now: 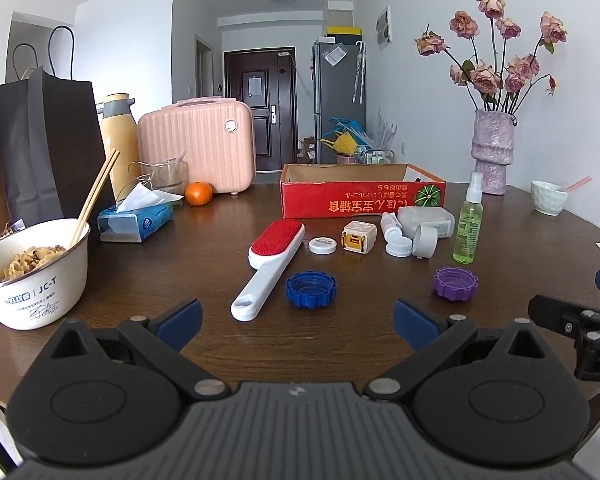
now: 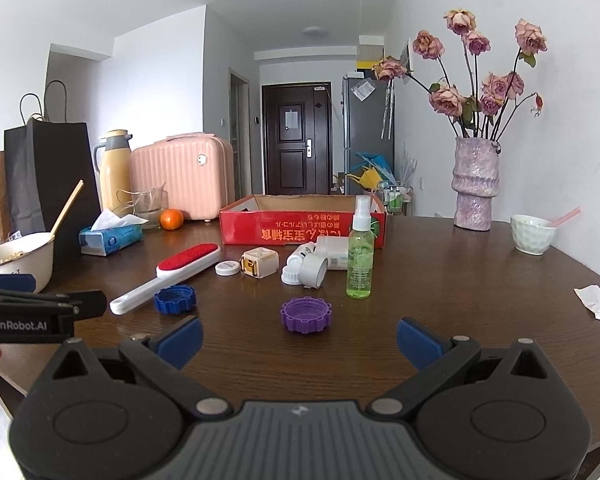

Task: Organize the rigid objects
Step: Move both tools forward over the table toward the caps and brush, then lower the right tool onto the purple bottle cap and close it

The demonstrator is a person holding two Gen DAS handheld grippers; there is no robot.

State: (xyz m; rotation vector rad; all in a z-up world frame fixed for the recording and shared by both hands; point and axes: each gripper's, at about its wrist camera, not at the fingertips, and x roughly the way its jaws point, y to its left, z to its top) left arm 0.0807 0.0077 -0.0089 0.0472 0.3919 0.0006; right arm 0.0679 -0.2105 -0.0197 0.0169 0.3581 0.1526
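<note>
Loose objects lie on the dark round table in front of an empty red cardboard box [image 1: 362, 198] [image 2: 300, 226]. They are a white lint brush with a red pad [image 1: 270, 262] [image 2: 168, 276], a blue cap [image 1: 311, 289] [image 2: 175, 298], a purple cap [image 1: 455, 283] [image 2: 305, 314], a green spray bottle [image 1: 469, 226] [image 2: 360, 256], a white and yellow cube [image 1: 358, 237] [image 2: 260, 263], a small white lid [image 1: 322, 245] [image 2: 227, 268] and several white bottles and cups [image 1: 414, 232] [image 2: 312, 266]. My left gripper [image 1: 298, 320] is open near the front edge, behind the blue cap. My right gripper [image 2: 300, 340] is open just behind the purple cap. Both hold nothing.
At the left stand a bowl of food with chopsticks [image 1: 32, 272], a tissue box [image 1: 136, 222], an orange [image 1: 198, 193], black paper bags [image 1: 48, 152], a thermos [image 1: 118, 140] and a pink case [image 1: 198, 146]. A vase of flowers [image 1: 494, 148], a white cup [image 2: 534, 234] and crumpled paper [image 2: 598, 304] sit right.
</note>
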